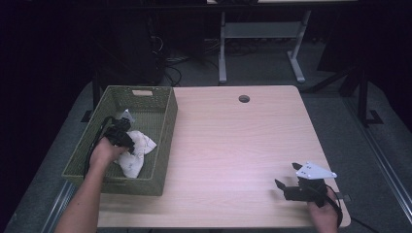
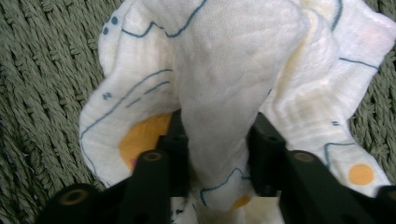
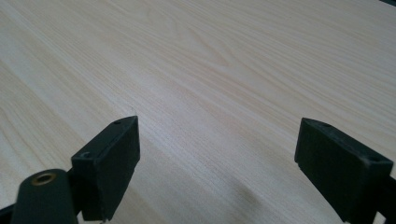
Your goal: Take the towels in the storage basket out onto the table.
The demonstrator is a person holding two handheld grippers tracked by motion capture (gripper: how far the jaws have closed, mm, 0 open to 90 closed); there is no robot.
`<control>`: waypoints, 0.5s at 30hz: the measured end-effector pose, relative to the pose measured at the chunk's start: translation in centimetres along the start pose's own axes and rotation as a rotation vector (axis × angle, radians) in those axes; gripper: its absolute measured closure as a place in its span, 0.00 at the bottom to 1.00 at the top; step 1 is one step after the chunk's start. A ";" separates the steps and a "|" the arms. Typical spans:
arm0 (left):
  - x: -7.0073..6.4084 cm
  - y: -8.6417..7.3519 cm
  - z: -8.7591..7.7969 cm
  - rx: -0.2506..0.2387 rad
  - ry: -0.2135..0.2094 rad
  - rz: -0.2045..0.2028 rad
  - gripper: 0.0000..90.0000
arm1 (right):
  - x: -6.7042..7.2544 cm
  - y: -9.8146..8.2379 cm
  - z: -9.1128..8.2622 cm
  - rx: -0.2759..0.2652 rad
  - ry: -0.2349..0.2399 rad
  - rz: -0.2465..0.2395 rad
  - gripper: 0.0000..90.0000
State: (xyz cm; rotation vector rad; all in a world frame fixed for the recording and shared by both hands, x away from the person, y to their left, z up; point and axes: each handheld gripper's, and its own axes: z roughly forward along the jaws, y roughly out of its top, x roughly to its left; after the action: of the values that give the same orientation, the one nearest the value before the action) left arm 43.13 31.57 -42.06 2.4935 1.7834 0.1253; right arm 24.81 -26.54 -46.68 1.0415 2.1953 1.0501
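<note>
Pale wooden bench (image 1: 233, 145) is seen with a green woven basket (image 1: 165, 121) at its left edge. Inside it, a white patterned cloth (image 2: 224, 70) is pinched by the left tongs (image 2: 217, 149). Right tongs (image 3: 217, 163) are held spread above bare wood.

A pale wood-grain desk (image 1: 233, 145) is being seen from above, standing on a grey floor (image 1: 272, 68). A round cable hole (image 1: 244, 99) is being shown near its far edge. A green woven basket (image 1: 163, 131) is being carried on the desk's left side, its outer left edge overhanging the desktop. The right hand-held gripper (image 1: 286, 183) is being held low at the near right corner; whether it is touching the surface cannot be told. In the right gripper view, bare wood (image 3: 210, 70) is being shown ahead of the parted jaws.
</note>
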 end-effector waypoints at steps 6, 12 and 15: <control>0.2 -0.1 -0.1 -0.004 -0.006 0.000 0.81 | 0.0 0.0 0.0 0.001 0.000 0.001 0.15; 0.3 -0.2 -0.3 -0.012 -0.032 -0.010 0.83 | -0.1 0.0 0.0 0.001 -0.001 0.001 0.15; 0.8 -0.5 -1.0 -0.042 -0.110 -0.024 0.84 | -0.1 0.0 0.0 0.001 -0.002 0.001 0.15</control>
State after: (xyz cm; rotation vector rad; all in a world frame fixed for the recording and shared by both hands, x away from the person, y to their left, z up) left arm 42.77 32.51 -41.14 2.4000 1.7480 0.0228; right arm 24.84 -26.62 -46.69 1.0443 2.1942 1.0475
